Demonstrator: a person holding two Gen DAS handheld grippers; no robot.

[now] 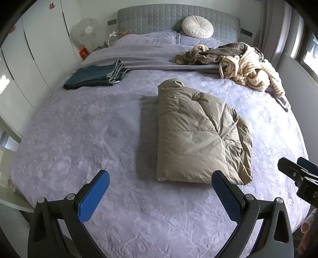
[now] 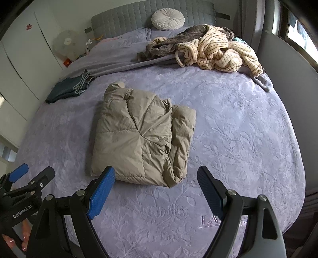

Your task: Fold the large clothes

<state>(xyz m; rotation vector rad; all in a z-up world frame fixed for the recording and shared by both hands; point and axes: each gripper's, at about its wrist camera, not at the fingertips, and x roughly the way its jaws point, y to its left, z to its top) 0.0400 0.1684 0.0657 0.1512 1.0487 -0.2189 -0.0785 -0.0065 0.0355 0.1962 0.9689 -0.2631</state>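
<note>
both tools hover over a bed, each spread wide with nothing between its blue pads. the left tool [image 1: 160,176] fills the bottom of the left wrist view, its right pad overlapping the near edge of the folded jacket in the picture; whether they touch cannot be told. the right tool [image 2: 156,172] fills the bottom of the right wrist view, just short of the same jacket. fingers of a hand [image 2: 24,238] show at the lower left of that view.

the folded puffer jacket [image 1: 196,135], tan and quilted, lies in a thick bundle at mid-frame on the lavender bedspread [image 1: 79,139]. farther back, folded jeans [image 1: 97,75] sit at the upper left, and a heap of unfolded clothes [image 1: 244,65], striped cream and brown, sits at the upper right. a round white cushion [image 1: 197,26] leans on the grey headboard [image 1: 149,17].
</note>
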